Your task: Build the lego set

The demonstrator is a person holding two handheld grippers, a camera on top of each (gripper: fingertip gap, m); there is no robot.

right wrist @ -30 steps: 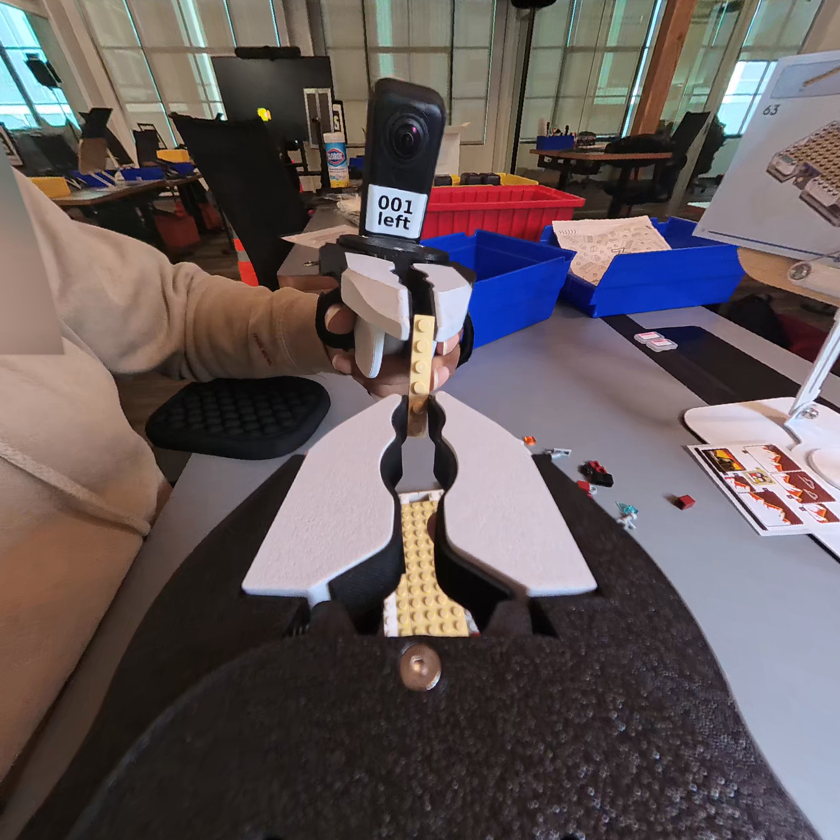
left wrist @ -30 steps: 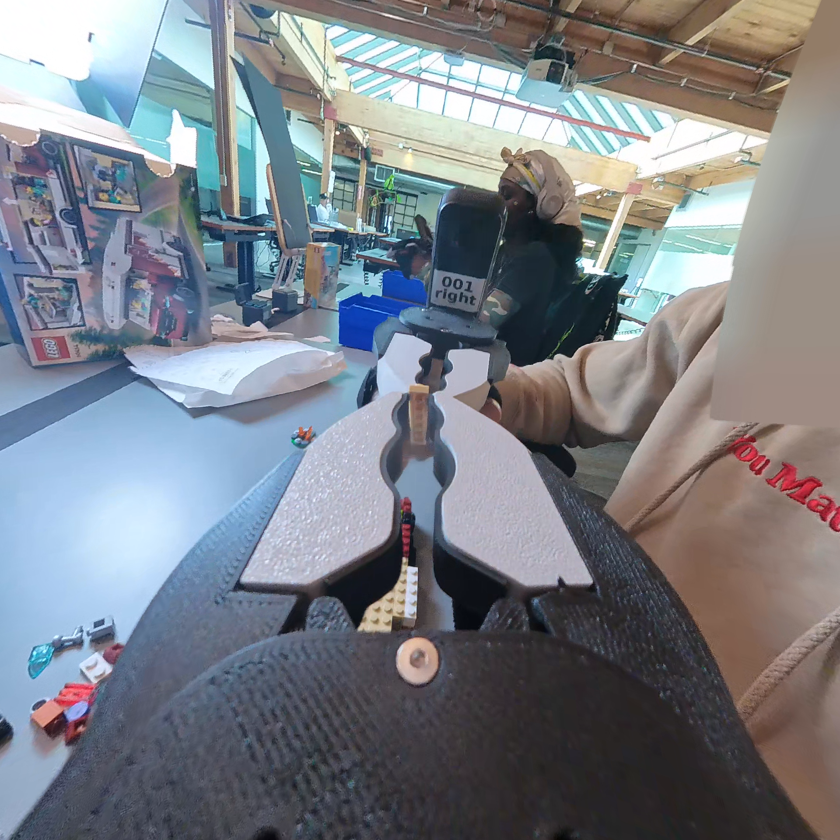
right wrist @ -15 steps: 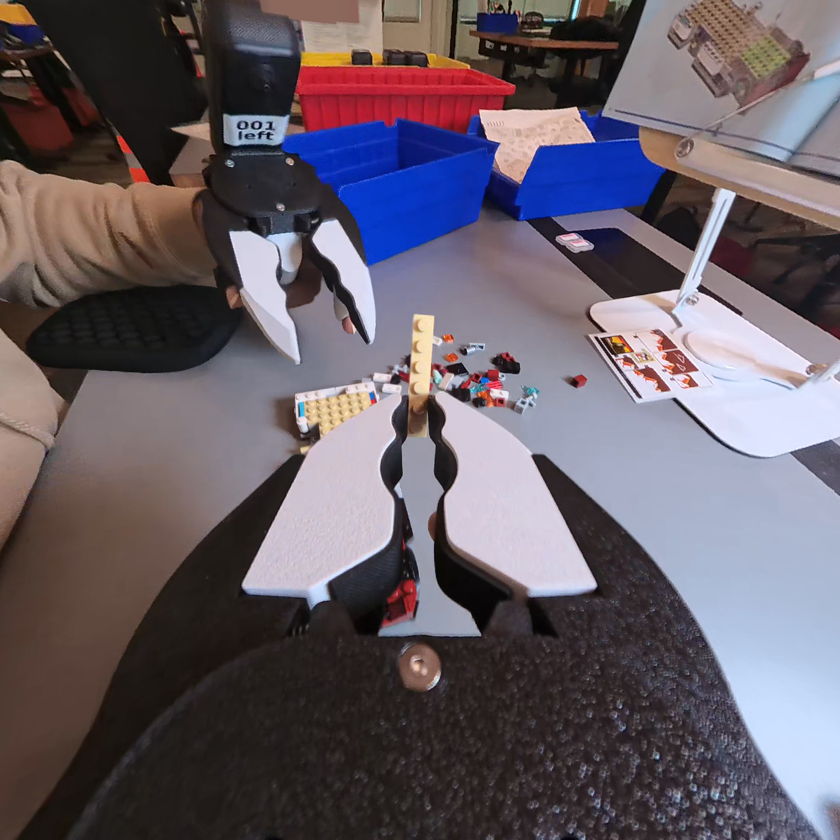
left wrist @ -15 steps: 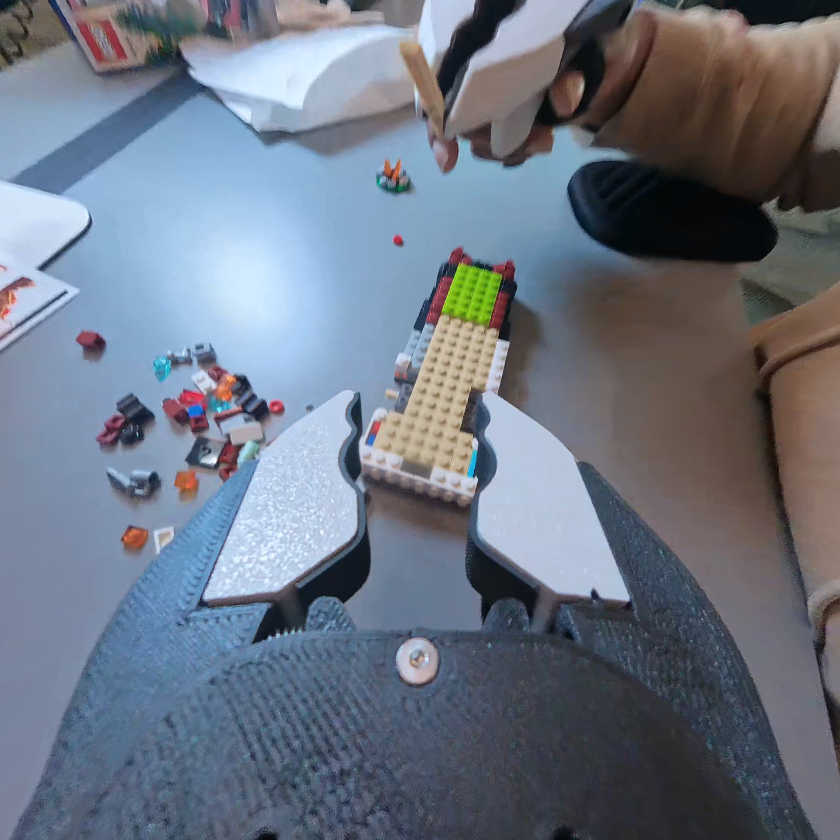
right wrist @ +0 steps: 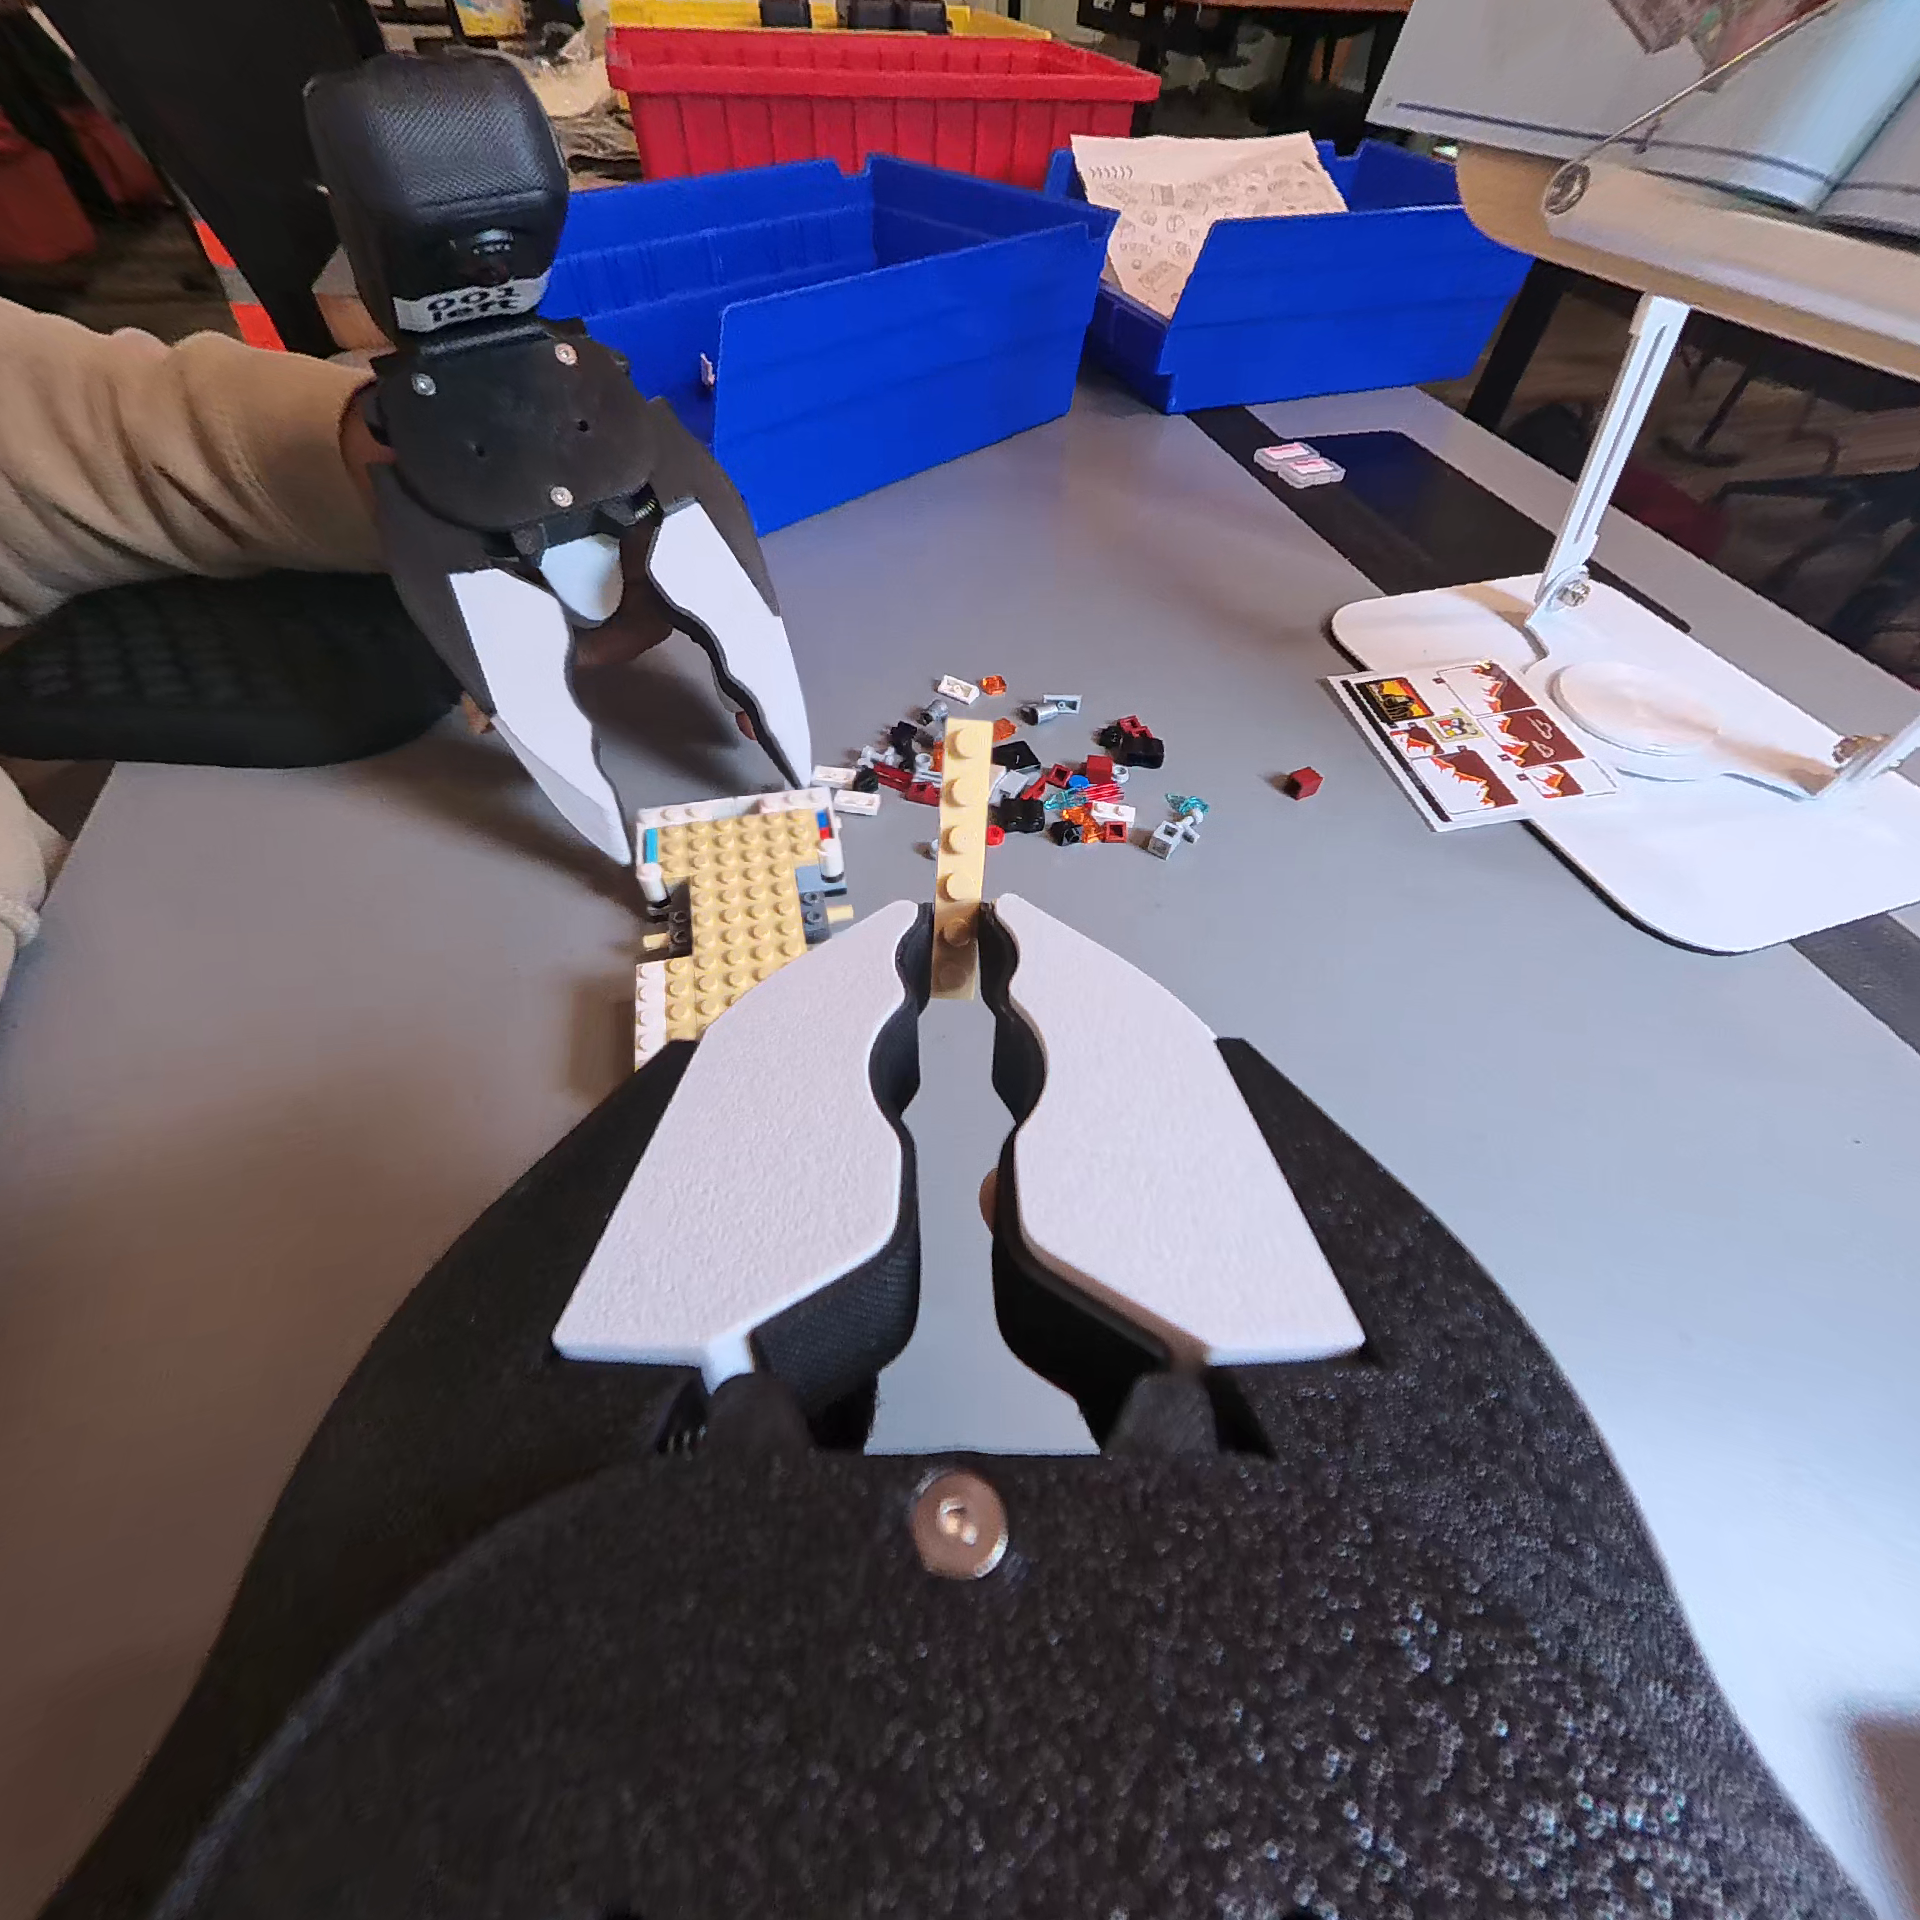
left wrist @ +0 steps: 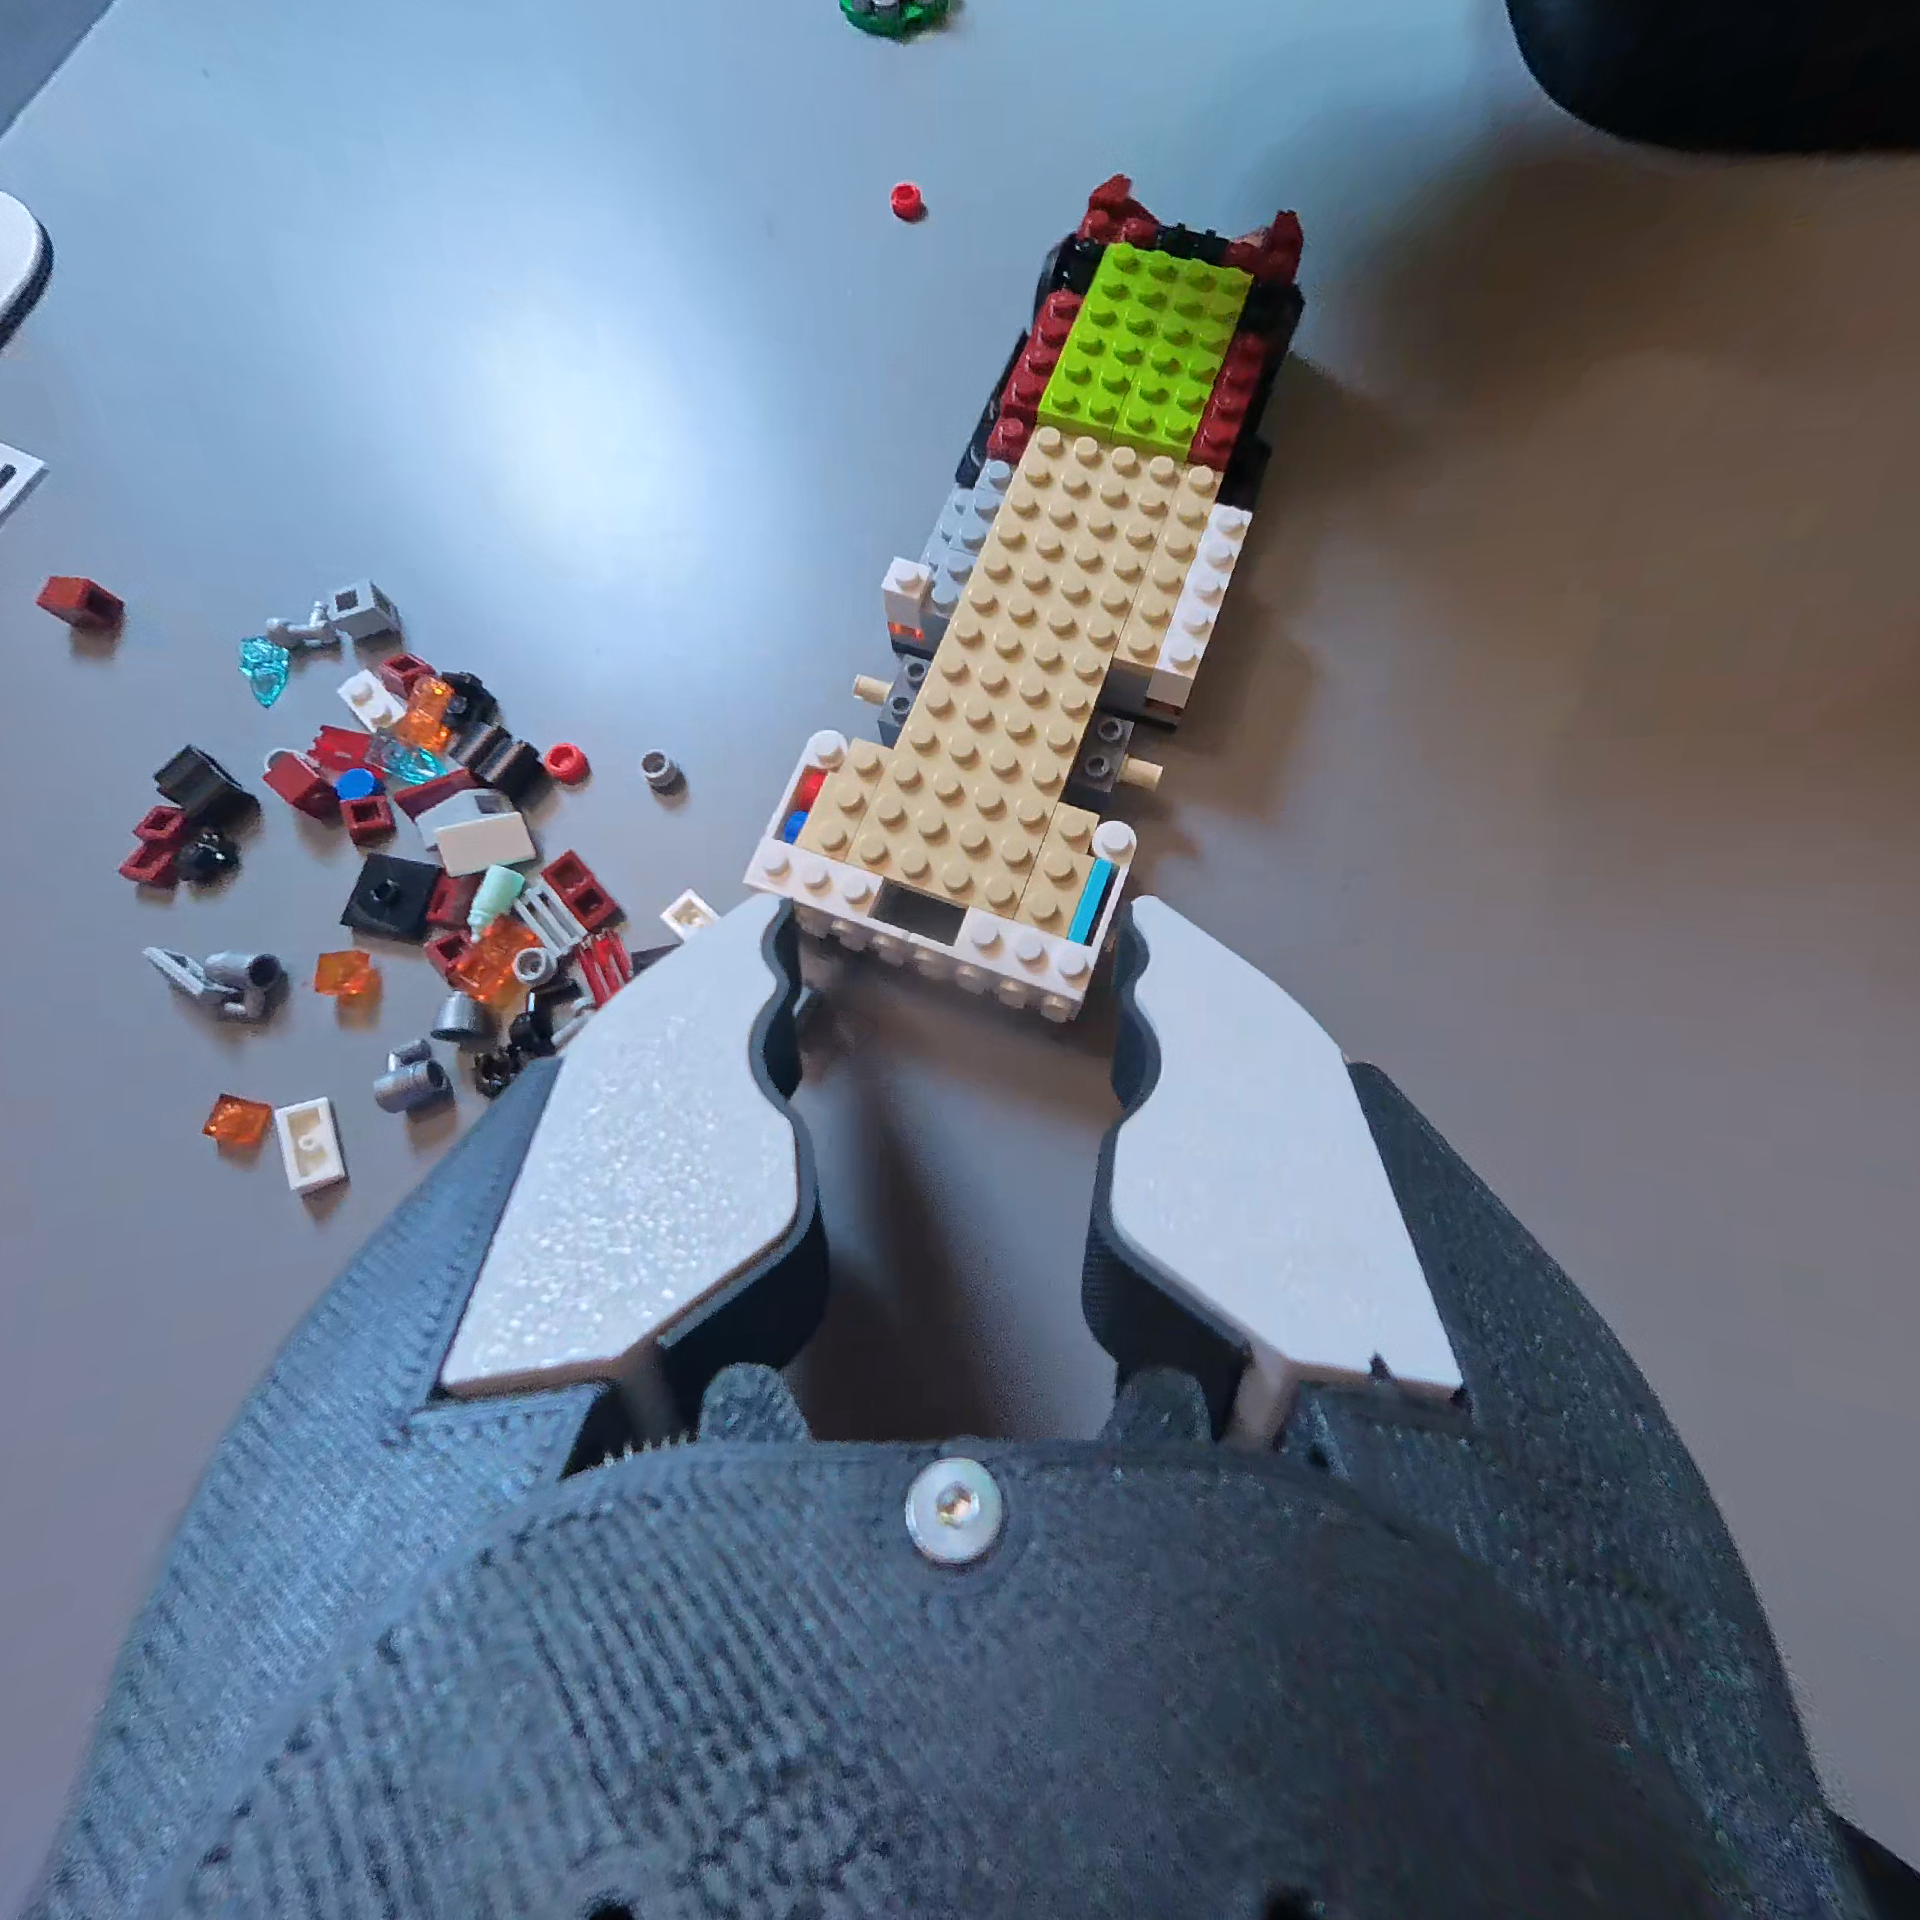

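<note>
Tan plate (right wrist: 961, 852), stiff and light, is pinched at its near end by the right claw (right wrist: 958, 940); beside it, the left claw (left wrist: 951, 935) is spread wide around the brick model (left wrist: 1039, 665).

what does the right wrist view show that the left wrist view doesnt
Only the right wrist view: the right gripper pinching a tan plate, blue bins, a red bin, a sticker sheet.
Only the left wrist view: the model's lime green plates and dark red end.
Both: the open left gripper at the brick model's white end, the loose pieces.
</note>
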